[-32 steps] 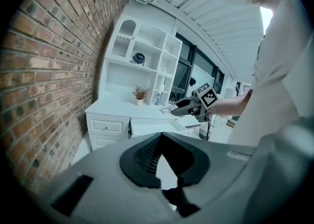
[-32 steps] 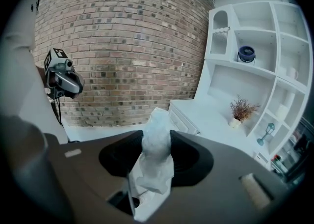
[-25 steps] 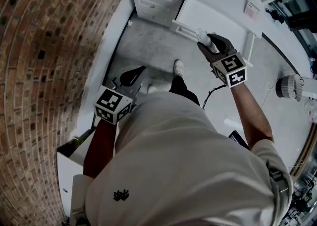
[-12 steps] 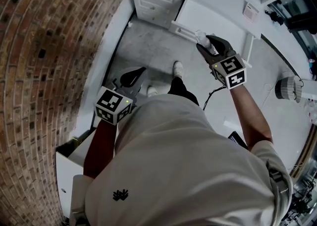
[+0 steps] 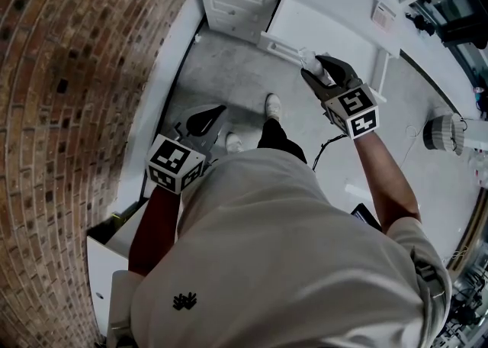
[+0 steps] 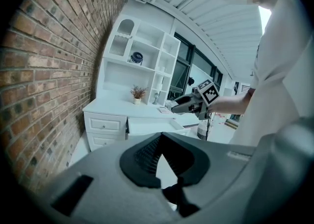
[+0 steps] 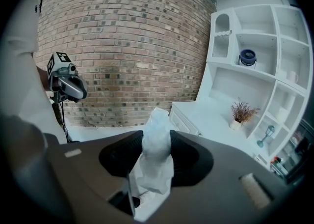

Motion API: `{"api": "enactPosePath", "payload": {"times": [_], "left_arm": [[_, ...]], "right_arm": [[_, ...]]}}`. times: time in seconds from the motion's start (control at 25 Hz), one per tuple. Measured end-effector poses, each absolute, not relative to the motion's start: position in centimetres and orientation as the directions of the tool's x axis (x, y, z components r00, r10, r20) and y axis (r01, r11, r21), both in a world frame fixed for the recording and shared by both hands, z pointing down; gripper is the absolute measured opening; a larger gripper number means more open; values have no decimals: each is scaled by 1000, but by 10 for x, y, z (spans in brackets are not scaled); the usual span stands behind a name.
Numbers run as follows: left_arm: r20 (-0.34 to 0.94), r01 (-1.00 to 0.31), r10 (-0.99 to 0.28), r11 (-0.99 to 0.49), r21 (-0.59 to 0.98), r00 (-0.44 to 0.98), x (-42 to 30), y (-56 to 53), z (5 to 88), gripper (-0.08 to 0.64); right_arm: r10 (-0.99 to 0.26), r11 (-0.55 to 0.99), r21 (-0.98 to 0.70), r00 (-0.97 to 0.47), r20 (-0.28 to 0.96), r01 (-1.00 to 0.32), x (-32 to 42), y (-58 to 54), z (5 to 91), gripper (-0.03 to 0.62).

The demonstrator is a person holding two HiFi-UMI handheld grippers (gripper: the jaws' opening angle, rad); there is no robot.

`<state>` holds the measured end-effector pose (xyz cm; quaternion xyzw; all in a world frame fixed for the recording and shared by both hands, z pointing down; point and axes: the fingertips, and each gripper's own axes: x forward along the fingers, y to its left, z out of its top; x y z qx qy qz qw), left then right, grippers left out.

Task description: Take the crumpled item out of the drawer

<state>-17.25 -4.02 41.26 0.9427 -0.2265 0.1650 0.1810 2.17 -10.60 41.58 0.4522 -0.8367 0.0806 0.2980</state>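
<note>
So the right gripper [image 5: 314, 66] has its jaws clamped about halfway on the crumpled item [image 7: 156, 152]. In the head view that's upper middle of the frame, right over the front edge of the open drawer [image 5: 279, 43]. My read is it's held up there because it's already been lifted clear and just needs carrying off.

The left gripper [image 5: 216, 112] hangs low, centre-left, beside the person's leg. Its jaw tips are together with nothing in them. It looks parked out of the way, since one gripper is plenty for something this light.

The item itself is a pale white wad, thin stuff, tissue or soft wrap, can't tell which. It's scrunched into a tall twist that pokes up past the jaw tips, and a looser tail droops below the pinch.
</note>
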Motion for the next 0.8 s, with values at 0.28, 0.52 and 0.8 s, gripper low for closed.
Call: {"api": "enactPosePath", "payload": {"times": [0.28,0.52,0.8], "left_arm": [[397,-488,-365,-830,271,842,-169,-47,414,3],[409,-503,-373,-818,278,833,-166,-59,419,3],[421,-502,-364,-816,286,831,-143,-78,420,3]], "right_arm": [[-703,577,128,-411,581,-807,29,-109,419,186],[-689,586,111,-422,589,-803,33,-118,427,186],[-679,597,105,-431,595,-795,52,-142,431,186]]}}
